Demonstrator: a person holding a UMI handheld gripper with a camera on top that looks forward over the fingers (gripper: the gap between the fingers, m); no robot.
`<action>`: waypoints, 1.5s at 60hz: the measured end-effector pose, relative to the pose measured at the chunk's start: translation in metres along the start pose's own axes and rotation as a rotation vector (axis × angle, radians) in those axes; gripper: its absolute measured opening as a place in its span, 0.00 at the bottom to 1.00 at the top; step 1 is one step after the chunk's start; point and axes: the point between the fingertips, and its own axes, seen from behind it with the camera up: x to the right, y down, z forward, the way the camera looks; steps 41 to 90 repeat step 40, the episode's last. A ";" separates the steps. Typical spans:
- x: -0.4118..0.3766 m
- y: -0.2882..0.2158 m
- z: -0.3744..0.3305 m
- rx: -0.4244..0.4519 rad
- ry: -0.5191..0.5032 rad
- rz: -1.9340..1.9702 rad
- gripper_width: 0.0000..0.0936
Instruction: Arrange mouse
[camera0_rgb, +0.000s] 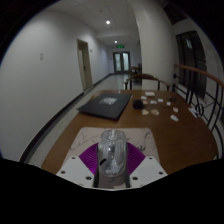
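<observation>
Gripper view: the claw (112, 172) is held level above the near edge of a brown wooden desk (185, 140), pointing along the desk toward a long corridor. No hand or sleeve shows, so the holder's pose cannot be told beyond that forward aim.

The two fingers (78, 168) rise from below with white outer faces and purple pads (95, 158) on their inner faces. Between them sits a pale, translucent, rounded thing that looks like the mouse (111, 147). The pads lie close at each side of it, but whether both press on it or a gap is left cannot be told. It is also unclear whether the mouse rests on the desk or is lifted off it.

Beyond the fingers, well apart from the mouse, a dark flat mat (106, 102) lies on the desk. To its right, several small white items (152, 104) are scattered over the wood; they are too small to name. A dark railing (200, 95) runs along the desk's right side. At the corridor's far end stands a double door (121, 61).
</observation>
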 end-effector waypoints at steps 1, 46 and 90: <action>-0.002 0.006 0.005 -0.016 0.004 0.003 0.37; 0.040 0.041 -0.102 -0.111 -0.153 -0.105 0.92; 0.040 0.041 -0.102 -0.111 -0.153 -0.105 0.92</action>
